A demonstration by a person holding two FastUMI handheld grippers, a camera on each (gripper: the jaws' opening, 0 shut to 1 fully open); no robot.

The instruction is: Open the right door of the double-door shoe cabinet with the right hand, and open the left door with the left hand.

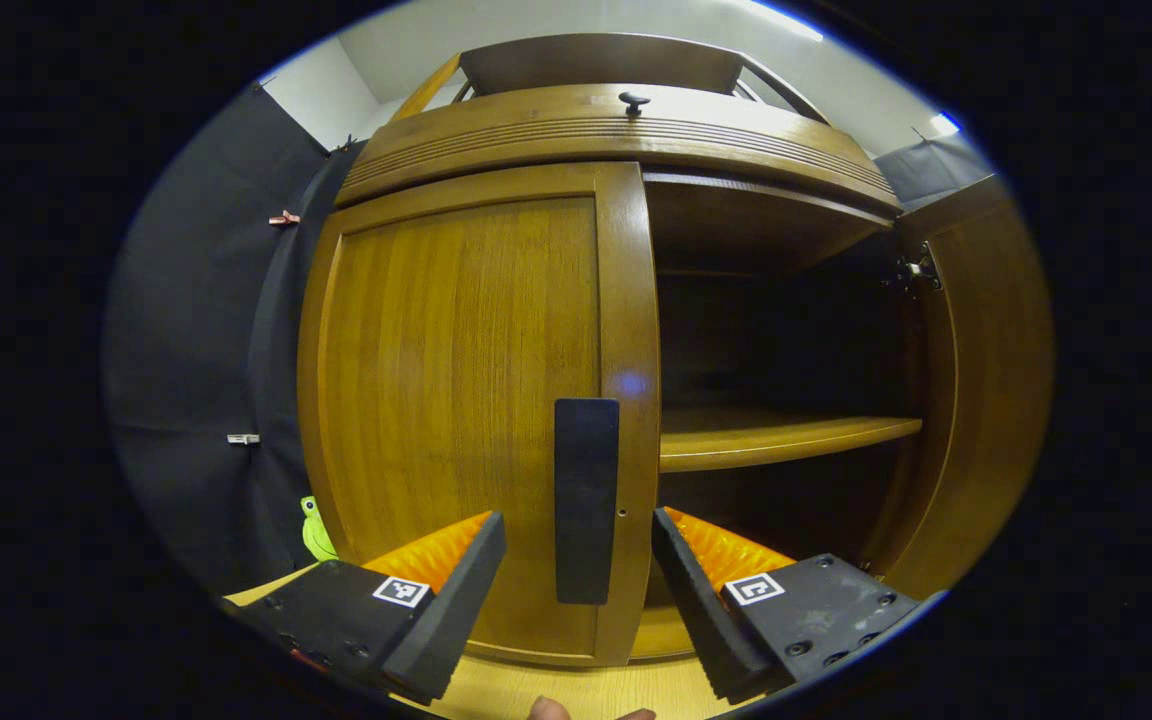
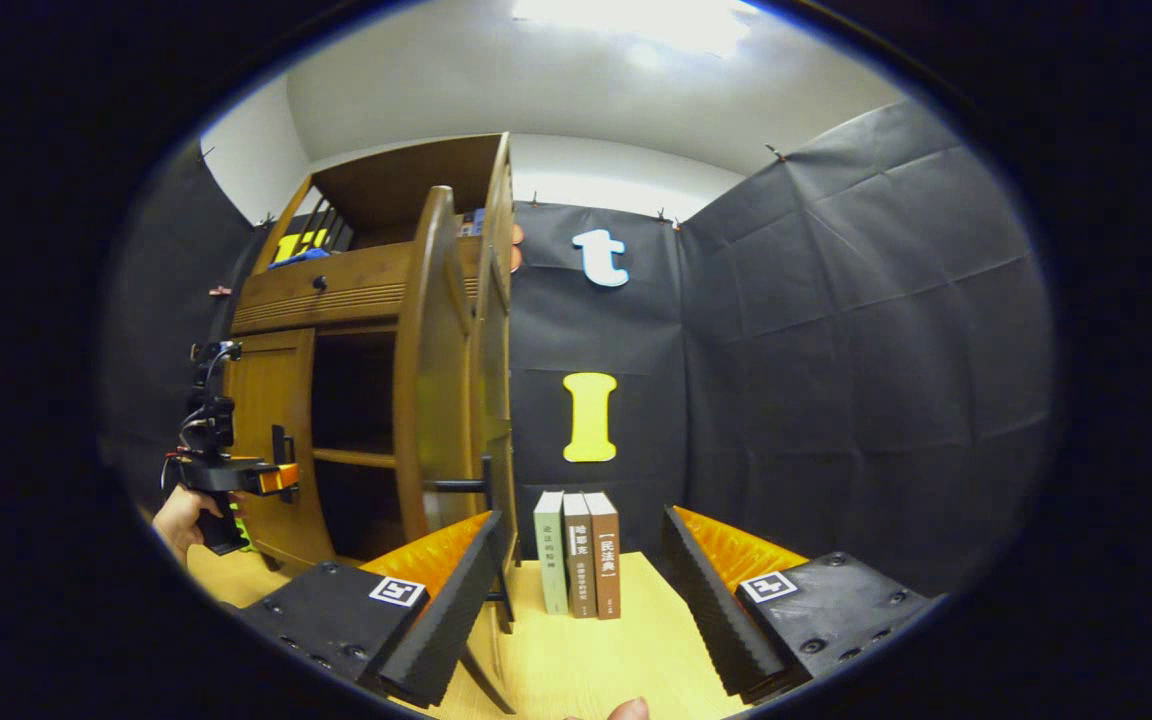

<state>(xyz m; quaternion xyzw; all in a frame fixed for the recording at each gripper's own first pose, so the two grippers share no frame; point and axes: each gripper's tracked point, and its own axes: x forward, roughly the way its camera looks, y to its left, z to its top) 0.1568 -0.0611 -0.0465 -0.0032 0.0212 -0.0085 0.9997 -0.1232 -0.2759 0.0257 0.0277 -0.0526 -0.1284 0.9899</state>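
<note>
In the left gripper view, a small green toy [image 1: 315,530] sits low at the cabinet's left foot on the counter [image 1: 556,692]. The shoe cabinet's left door [image 1: 456,400] is shut, flush in its frame. Its dark upright handle [image 1: 586,500] stands along the door's inner edge, and the left tool [image 1: 578,560] is lined up on it with its jaws spread wide, one finger to each side of the handle and neither touching it, as far as this view tells. Right of the handle the cabinet is open: a bare inner shelf [image 1: 786,437] shows in the dark interior, and the right door [image 1: 986,380] is swung out on its hinge [image 1: 921,272] at the far right.

In the right gripper view, the left tool [image 2: 281,478] appears at the far left, held by a hand [image 2: 181,520] in front of the closed door. The right door [image 2: 436,380] shows edge-on, standing well out from the cabinet. The right tool [image 2: 581,570] is open and holds nothing, its left finger near that door's handle [image 2: 481,485]. Three books [image 2: 581,550] stand on the counter [image 2: 586,660] between its fingers, farther off.

The right-door step looks done; the left door is in hand. Next, I judge, the left tool should ease forward, close on the handle, then pull outward along the door's arc.
</note>
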